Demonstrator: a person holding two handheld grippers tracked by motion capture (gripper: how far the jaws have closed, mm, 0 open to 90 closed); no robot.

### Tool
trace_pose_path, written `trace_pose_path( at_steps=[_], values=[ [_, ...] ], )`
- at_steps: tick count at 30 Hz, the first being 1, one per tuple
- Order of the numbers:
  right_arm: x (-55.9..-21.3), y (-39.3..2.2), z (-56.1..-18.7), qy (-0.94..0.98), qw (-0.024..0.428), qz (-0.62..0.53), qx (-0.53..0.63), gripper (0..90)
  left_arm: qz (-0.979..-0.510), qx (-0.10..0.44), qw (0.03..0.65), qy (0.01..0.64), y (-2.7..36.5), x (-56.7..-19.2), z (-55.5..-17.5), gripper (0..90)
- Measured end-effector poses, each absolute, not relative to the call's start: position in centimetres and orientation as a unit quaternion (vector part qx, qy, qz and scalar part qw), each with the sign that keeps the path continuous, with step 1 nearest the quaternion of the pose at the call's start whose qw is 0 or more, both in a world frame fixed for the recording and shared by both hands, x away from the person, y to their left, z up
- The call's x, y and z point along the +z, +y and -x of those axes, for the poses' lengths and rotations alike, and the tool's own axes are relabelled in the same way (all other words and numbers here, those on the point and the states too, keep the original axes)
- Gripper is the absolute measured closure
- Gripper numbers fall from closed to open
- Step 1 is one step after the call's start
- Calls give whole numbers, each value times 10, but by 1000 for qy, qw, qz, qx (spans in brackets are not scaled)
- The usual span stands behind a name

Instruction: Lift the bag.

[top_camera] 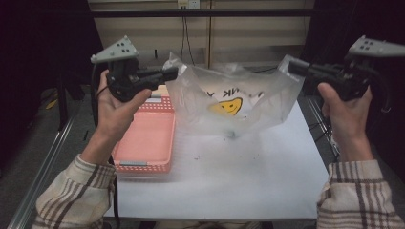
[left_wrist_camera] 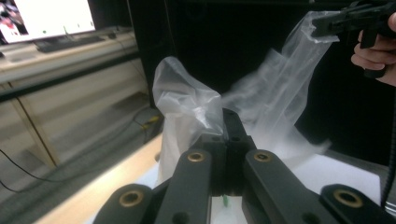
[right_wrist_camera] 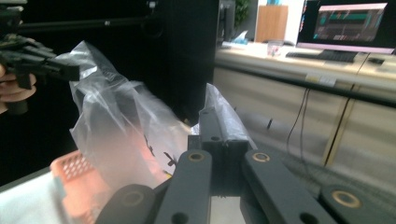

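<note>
A clear plastic bag (top_camera: 234, 102) with a yellow smiley face and black lettering hangs stretched above the white table (top_camera: 224, 186). My left gripper (top_camera: 173, 72) is shut on the bag's left top corner (left_wrist_camera: 187, 100). My right gripper (top_camera: 292, 67) is shut on the bag's right top corner (right_wrist_camera: 219, 114). In the left gripper view the other gripper (left_wrist_camera: 327, 23) pinches the far corner at upper right. Seen from the right gripper, the far gripper (right_wrist_camera: 70, 72) holds the bag (right_wrist_camera: 116, 135) at upper left. The bag's bottom sags close to the tabletop.
A pink perforated basket (top_camera: 145, 143) sits on the table's left part, below my left hand. Shelving and cables stand behind the table. Monitors (right_wrist_camera: 348, 23) glow on a desk in the background. A metal rail (top_camera: 43, 162) runs along the table's left side.
</note>
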State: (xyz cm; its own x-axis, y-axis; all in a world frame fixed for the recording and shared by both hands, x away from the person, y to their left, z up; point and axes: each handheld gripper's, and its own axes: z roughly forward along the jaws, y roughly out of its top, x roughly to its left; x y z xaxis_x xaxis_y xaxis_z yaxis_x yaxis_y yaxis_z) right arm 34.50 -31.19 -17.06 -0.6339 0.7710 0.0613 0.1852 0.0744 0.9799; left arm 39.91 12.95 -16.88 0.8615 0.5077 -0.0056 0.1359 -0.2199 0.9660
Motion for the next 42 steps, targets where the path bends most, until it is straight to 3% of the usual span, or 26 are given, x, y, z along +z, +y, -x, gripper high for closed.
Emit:
trace_pose_path(
  at_steps=[12,24,38,42],
  values=[
    [-100,-314,-380,670,285,-351,588,900,-740,201,595,240,136,-116,-423,900],
    [-149,-318,-421,674,266,-403,559,900,-760,187,563,264,122,-155,-451,900],
    [-203,-328,-413,697,233,-417,535,900,-785,168,535,263,112,-191,-447,854],
    [-218,-328,-410,710,233,-425,510,900,-791,163,526,265,107,-206,-449,876]
  ],
)
